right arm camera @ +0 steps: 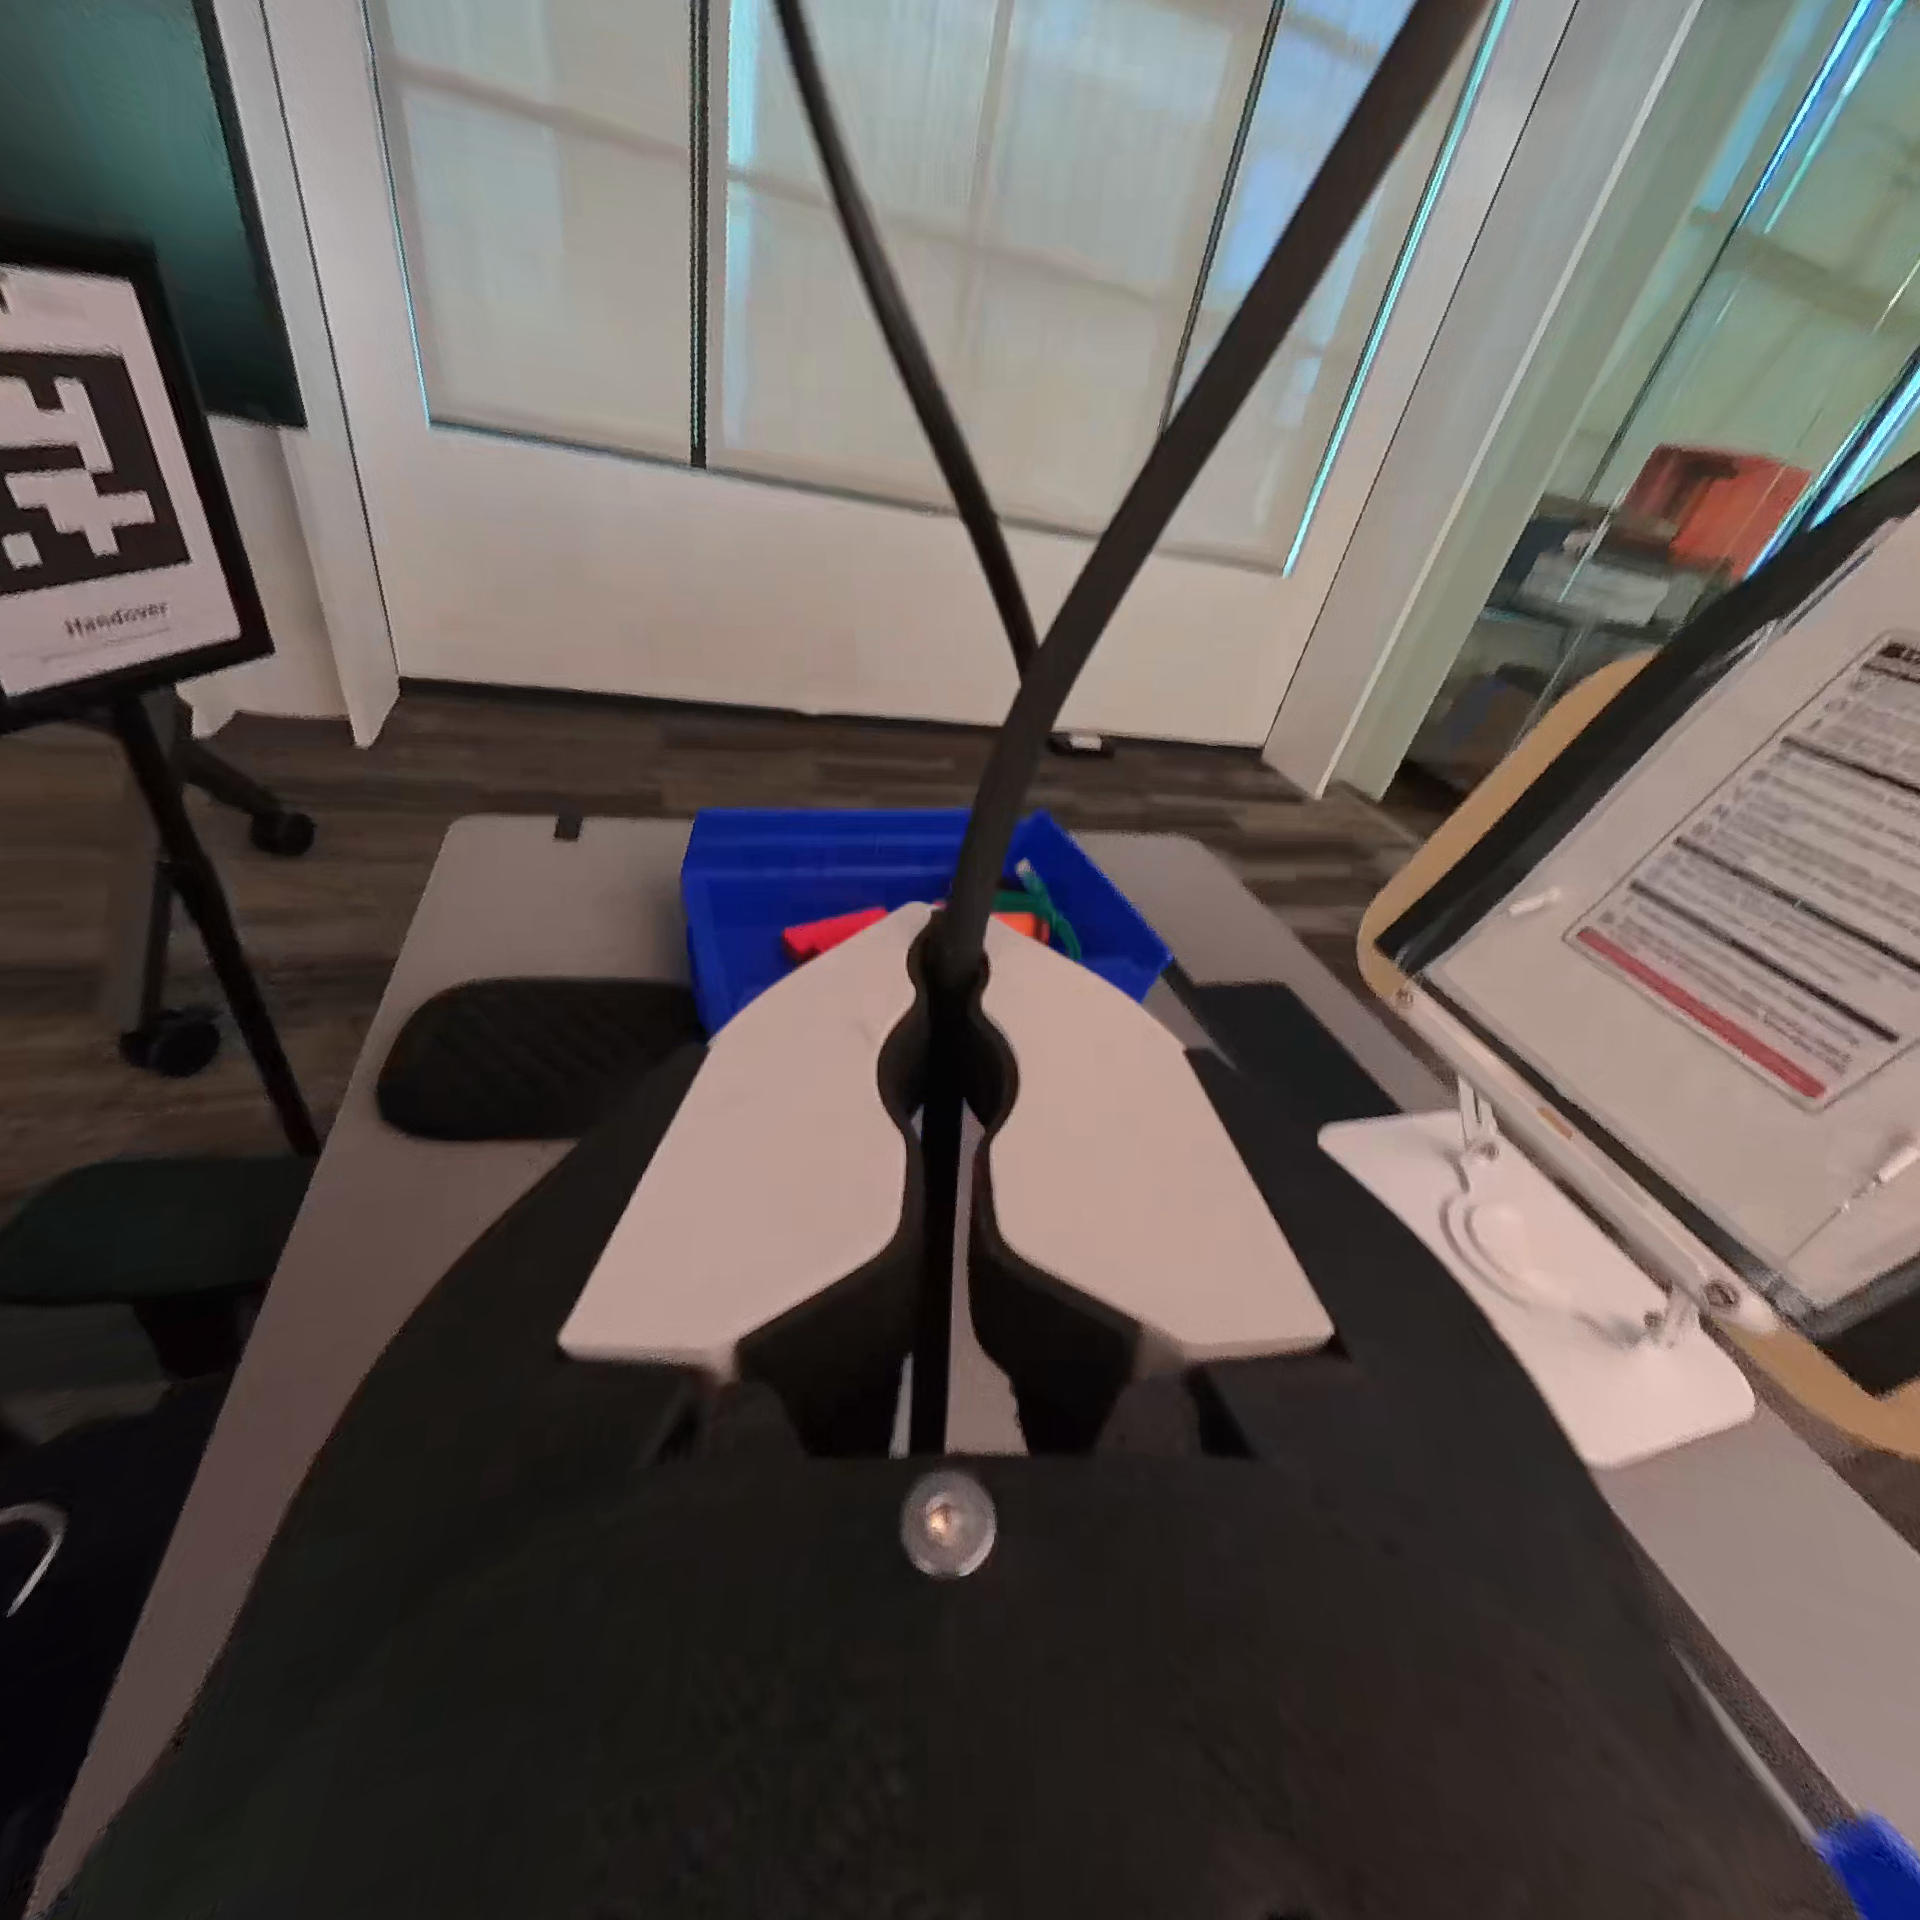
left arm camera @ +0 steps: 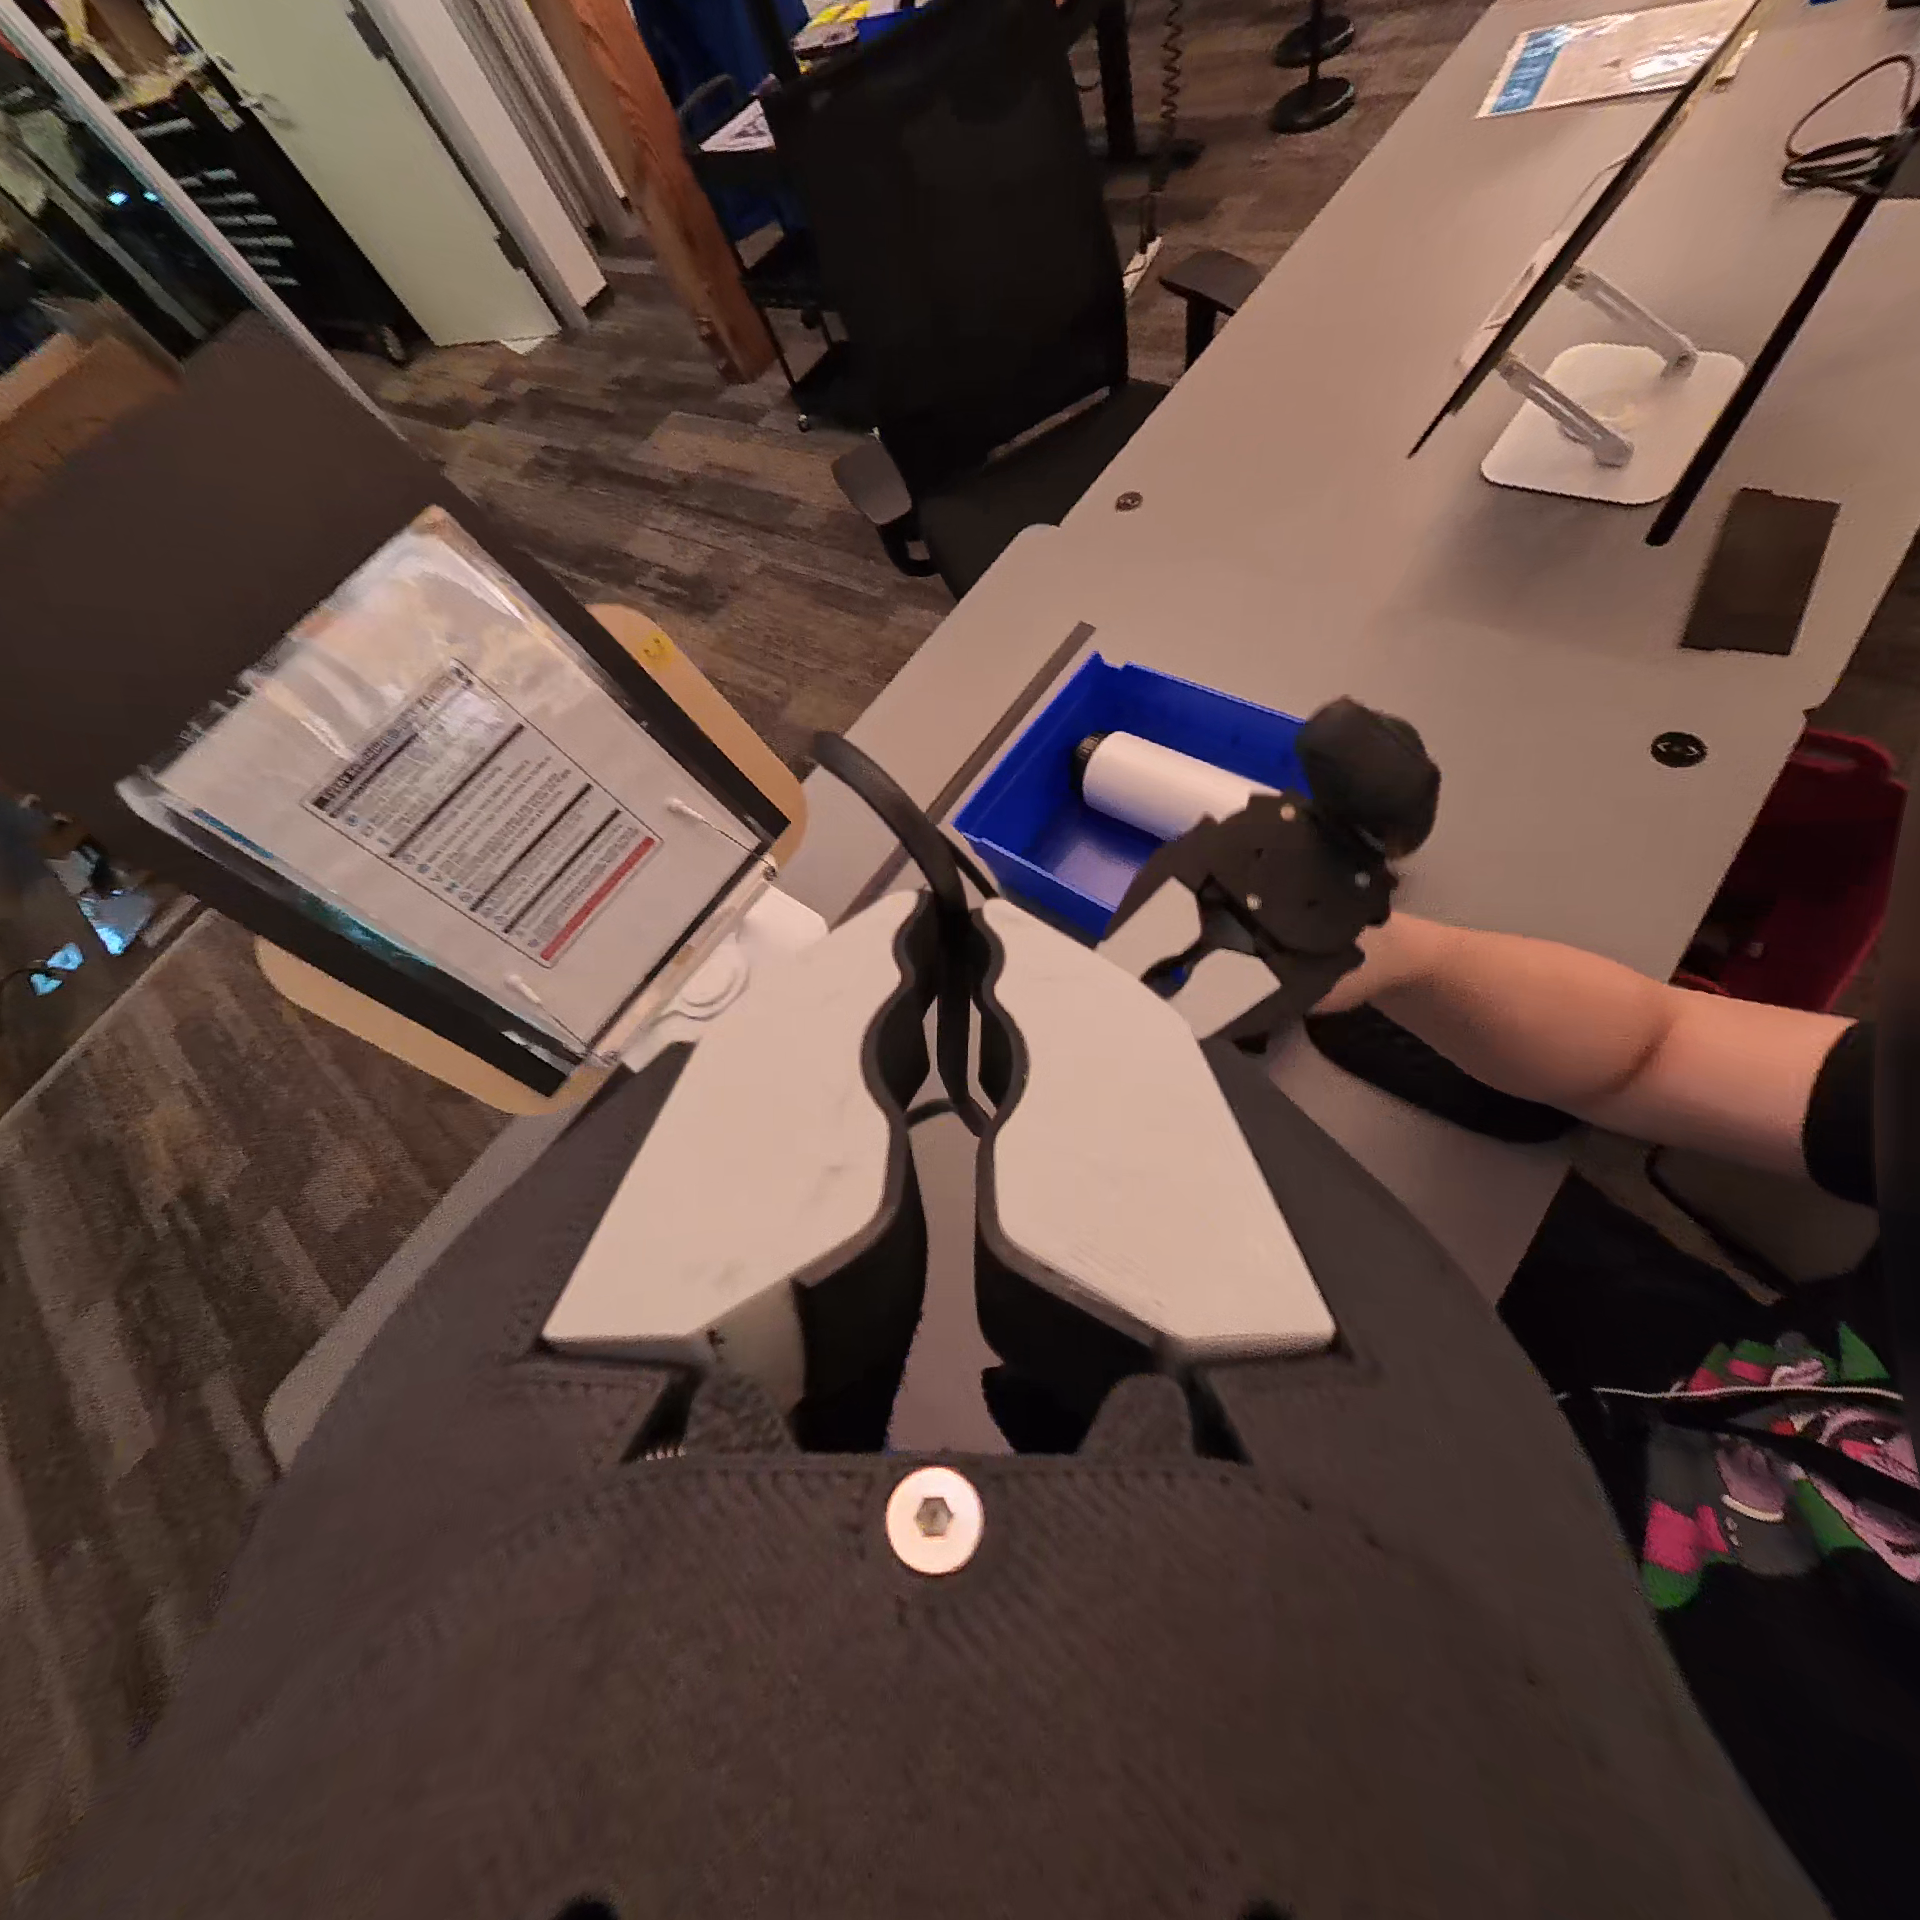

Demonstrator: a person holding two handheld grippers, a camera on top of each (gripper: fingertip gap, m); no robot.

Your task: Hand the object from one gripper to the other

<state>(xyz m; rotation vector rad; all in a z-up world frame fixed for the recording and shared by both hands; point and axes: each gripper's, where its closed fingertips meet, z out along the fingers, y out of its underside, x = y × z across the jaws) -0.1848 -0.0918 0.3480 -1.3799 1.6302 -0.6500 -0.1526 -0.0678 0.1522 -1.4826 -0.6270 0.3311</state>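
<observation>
In the left wrist view my left gripper [left arm camera: 951, 914] is shut on a thin black cable [left arm camera: 894, 800], which curves up and to the left out of the fingertips. In the right wrist view my right gripper [right arm camera: 948, 940] is shut on a black cable [right arm camera: 1143, 499]. That cable runs through the jaws and rises to the upper right. A thinner strand [right arm camera: 894, 301] crosses it to the upper left. The right gripper [left arm camera: 1132, 951] also shows blurred in the left wrist view, held by a hand over the grey table [left arm camera: 1351, 520]. No cable can be made out there.
A blue bin [left arm camera: 1195, 707] with a white bottle [left arm camera: 1153, 790] sits at the table edge. In the right wrist view a blue bin [right arm camera: 831, 862] holds red, orange and green pieces. A framed sheet on a stand [left arm camera: 447, 810] [right arm camera: 1714, 987], a black pad [right arm camera: 530, 1049], an office chair [left arm camera: 966, 260] and an easel board [right arm camera: 83, 488] stand around. One gripper's finger ends stand about 20 centimetres off the other's.
</observation>
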